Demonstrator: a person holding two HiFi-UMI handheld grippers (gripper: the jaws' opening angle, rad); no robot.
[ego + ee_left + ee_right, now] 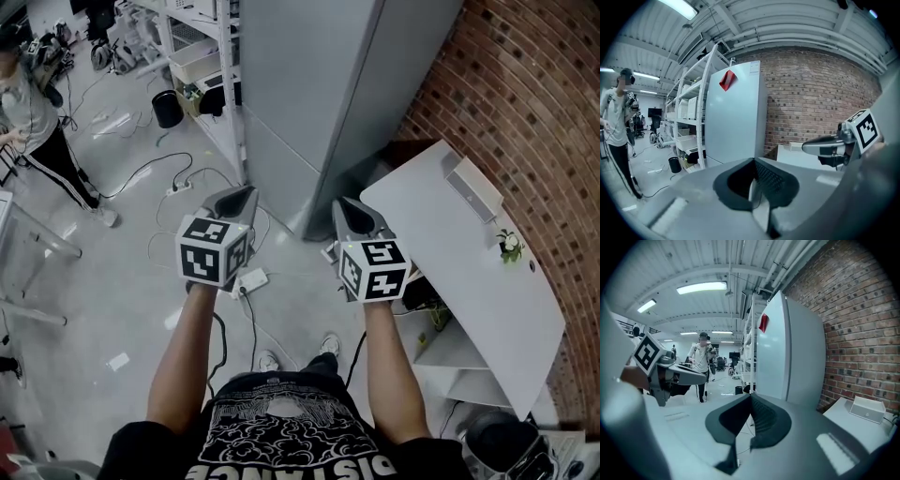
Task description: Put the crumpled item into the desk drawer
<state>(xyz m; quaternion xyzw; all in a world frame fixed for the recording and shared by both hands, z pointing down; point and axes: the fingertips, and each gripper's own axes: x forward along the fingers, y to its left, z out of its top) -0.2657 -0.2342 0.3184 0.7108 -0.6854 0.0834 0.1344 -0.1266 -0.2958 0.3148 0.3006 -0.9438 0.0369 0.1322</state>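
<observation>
Nearest is the person's black printed shirt, and two bare forearms reach forward from it; the left gripper and the right gripper are held side by side in the air above the grey floor, near each other but apart. The claw of the left gripper is closed; its two tips meet and nothing stands between them. The claw of the right gripper is closed in the same way and also holds nothing.

Just beside the right gripper stands the white desk, along the brick wall; on its top are a small white box and a little plant; under the top are white shelf-like parts, and whether one is the drawer I cannot tell.

Ahead of the grippers rises a tall grey cabinet, with a red piece stuck high on its side; a white rack stands left of it. On the floor lie cables and a white power strip; a black bin stands near the rack; another person stands far at the left.

Where the crumpled item lies I cannot tell.
</observation>
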